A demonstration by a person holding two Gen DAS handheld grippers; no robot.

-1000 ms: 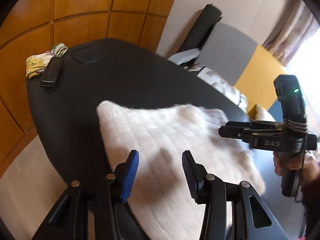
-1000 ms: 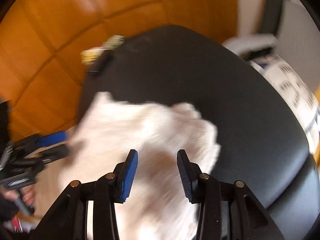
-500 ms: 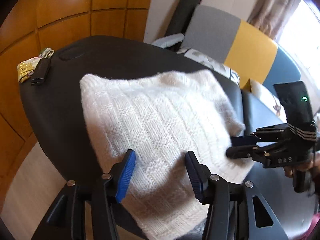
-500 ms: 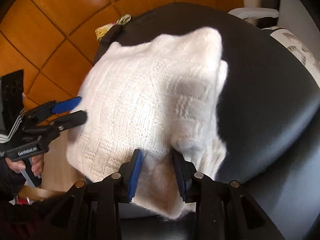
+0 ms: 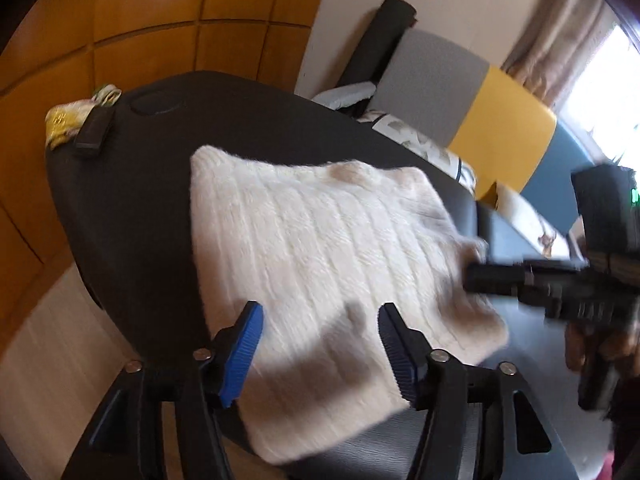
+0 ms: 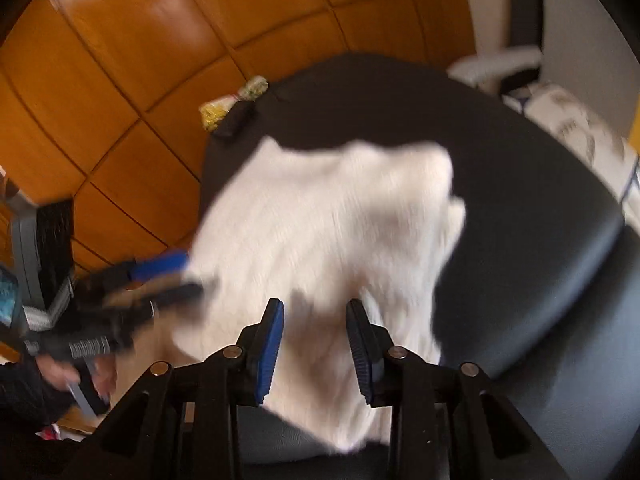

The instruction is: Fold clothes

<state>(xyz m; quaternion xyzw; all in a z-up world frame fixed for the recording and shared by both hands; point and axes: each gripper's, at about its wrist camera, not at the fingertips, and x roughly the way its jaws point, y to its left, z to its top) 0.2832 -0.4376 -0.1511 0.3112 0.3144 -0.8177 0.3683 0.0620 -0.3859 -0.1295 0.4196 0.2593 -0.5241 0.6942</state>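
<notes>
I'm watching the white knit sweater [image 5: 320, 264] lying folded on the black seat [image 5: 120, 200] – my left gripper [image 5: 320, 344] is hovering above its near edge, jaws opening, gripping nothing. My right gripper [image 6: 316, 344] (blurred) is sitting narrowly parted over the sweater's edge; no pinch visible

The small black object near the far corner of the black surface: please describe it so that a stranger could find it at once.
Start at the black padded surface, where the white knitted garment lies. At its far corner, near the orange wooden wall, lies a small black flat object. It overlaps a yellow-green patterned cloth, the only colourful thing there.
</notes>
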